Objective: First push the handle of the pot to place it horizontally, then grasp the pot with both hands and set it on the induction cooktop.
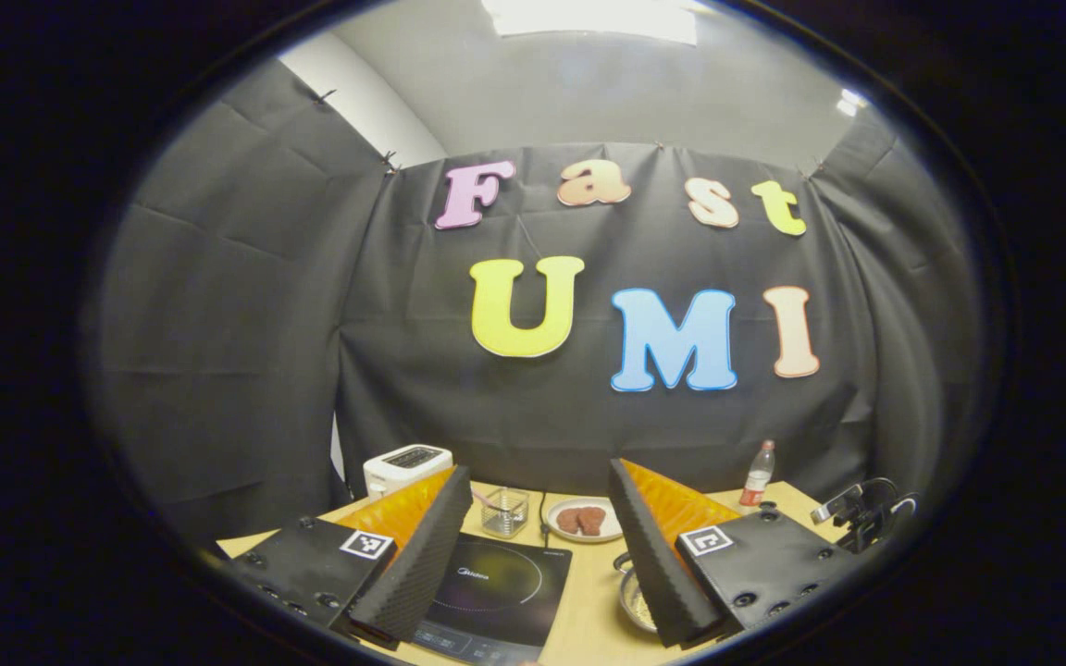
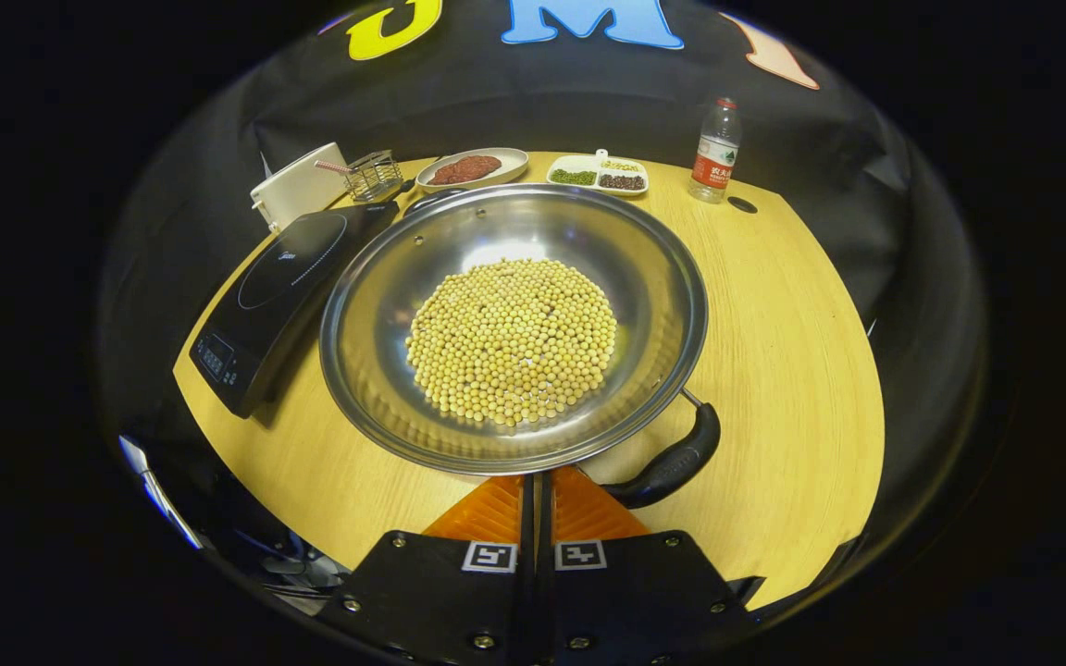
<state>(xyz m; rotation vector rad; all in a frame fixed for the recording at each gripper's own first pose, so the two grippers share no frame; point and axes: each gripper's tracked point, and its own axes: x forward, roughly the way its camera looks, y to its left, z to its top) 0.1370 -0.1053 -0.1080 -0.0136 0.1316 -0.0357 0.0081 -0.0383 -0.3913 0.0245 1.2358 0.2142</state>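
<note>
Right gripper (image 2: 533,481): fingers pressing together with nothing between them, tips sitting just under the pot's near rim, beside the handle.
Left gripper (image 1: 533,555): fingers standing wide apart, holding nothing, hanging above the table.
Pot (image 2: 514,324): resting on the table (image 2: 774,370), beans filling its bottom, touching the cooktop's edge.
Handle (image 2: 672,462): pointing toward the near right.
Cooktop (image 2: 283,287): lying left of the pot.
Bottle (image 2: 714,153): standing far back.

Pot (image 2: 514,324) of soybeans (image 2: 512,340) mid-table (image 2: 792,370); induction cooktop (image 2: 278,296) touching its left; toaster (image 2: 297,185), plates (image 2: 473,167), bottle (image 2: 714,153) along the far edge.
</note>
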